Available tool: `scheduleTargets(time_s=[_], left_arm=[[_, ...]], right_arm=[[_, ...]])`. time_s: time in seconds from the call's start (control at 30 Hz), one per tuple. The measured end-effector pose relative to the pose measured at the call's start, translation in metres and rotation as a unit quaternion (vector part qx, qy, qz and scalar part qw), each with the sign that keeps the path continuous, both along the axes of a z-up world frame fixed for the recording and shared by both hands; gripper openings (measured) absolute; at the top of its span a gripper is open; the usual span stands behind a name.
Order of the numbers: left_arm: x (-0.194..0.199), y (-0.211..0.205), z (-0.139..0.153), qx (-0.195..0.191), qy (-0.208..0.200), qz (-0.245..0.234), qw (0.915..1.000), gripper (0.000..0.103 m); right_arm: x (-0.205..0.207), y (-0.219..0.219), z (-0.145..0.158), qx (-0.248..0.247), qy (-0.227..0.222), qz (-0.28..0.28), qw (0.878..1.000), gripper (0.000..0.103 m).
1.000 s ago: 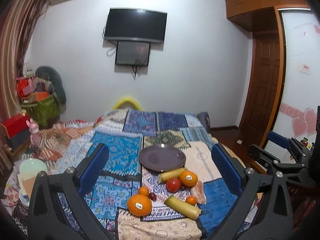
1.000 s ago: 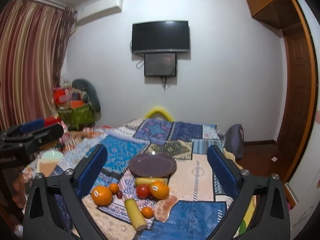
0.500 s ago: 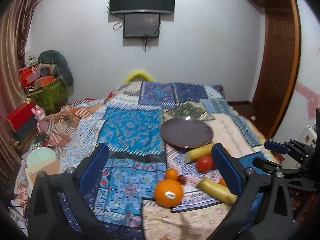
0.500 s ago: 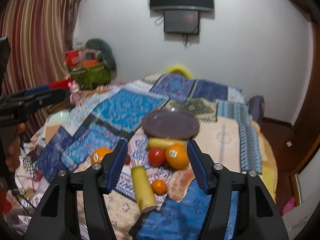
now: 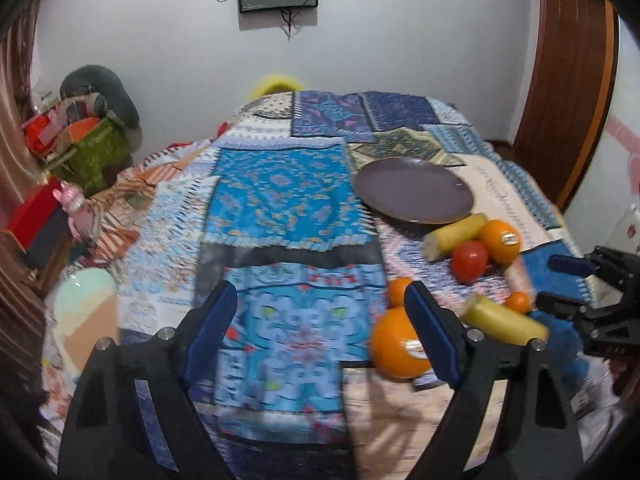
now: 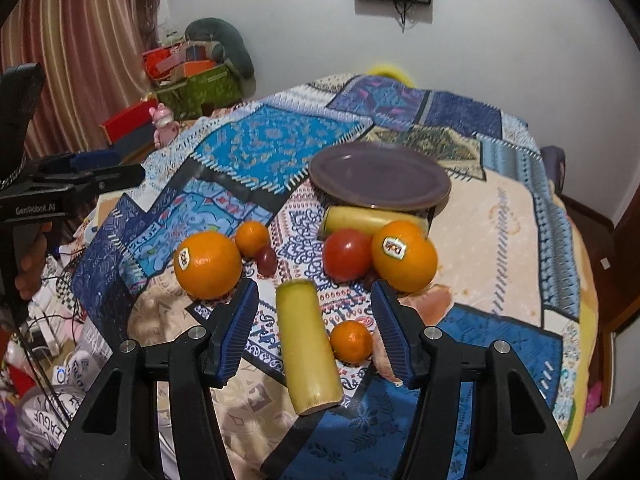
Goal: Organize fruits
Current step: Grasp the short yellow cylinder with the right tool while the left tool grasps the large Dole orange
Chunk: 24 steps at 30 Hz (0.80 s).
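A dark purple plate (image 6: 379, 178) lies on a patchwork bedspread (image 6: 256, 148). Near it are two big oranges (image 6: 207, 265) (image 6: 404, 256), a red tomato (image 6: 346, 255), two yellow cane pieces (image 6: 308, 347) (image 6: 372, 218), two small tangerines (image 6: 351, 341) (image 6: 251, 237) and a dark grape (image 6: 266, 260). My right gripper (image 6: 314, 330) is open and empty, its jaws either side of the near cane piece and tangerine. My left gripper (image 5: 320, 328) is open and empty over the blue cloth, left of the big orange (image 5: 398, 346). The plate also shows in the left wrist view (image 5: 414, 196).
A pale peeled fruit piece (image 6: 434, 302) lies right of the right gripper. Boxes and a green basket (image 6: 196, 88) stand at the bed's far left. A wooden door (image 5: 568, 80) is at the right. Cables and clutter (image 6: 52, 360) lie beside the bed's left edge.
Both grippers have dropped lower and closer to the fruit. The right gripper now straddles the near cane piece. Both grippers' jaws have narrowed but stay open.
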<state>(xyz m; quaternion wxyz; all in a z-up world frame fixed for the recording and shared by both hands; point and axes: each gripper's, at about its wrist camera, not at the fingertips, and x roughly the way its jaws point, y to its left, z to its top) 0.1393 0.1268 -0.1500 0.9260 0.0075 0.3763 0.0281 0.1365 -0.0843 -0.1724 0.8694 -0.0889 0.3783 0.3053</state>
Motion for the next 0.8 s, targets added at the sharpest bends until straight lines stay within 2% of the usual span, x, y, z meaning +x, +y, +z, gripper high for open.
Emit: scheduleTargets(time_s=[0.23,0.3,0.37,0.53,0.8], left_arm=[[0.008,0.02,-0.01,-0.004,0.027,-0.018,0.9995,0.087],[0.009,0.015,-0.02,-0.015,0.038,-0.031,0.9987,0.087],[0.012,0.006,-0.03,-0.021,0.049,-0.042,0.9977,0.087],[0.019,-0.019,-0.047,-0.037,0.069,-0.077,0.9939,0.087],[0.037,-0.038,-0.069,-0.081,0.1,-0.098,0.9869,0.087]], right_arm=[[0.01,0.005,-0.018,-0.005,0.028,0.009,1.0,0.055],[0.011,0.009,-0.021,-0.008,0.032,0.014,0.999,0.053],[0.013,0.013,-0.026,-0.012,0.04,0.024,0.999,0.045],[0.02,0.021,-0.038,-0.021,0.065,0.04,0.997,0.04],[0.029,0.031,-0.052,-0.032,0.094,0.052,0.994,0.039]])
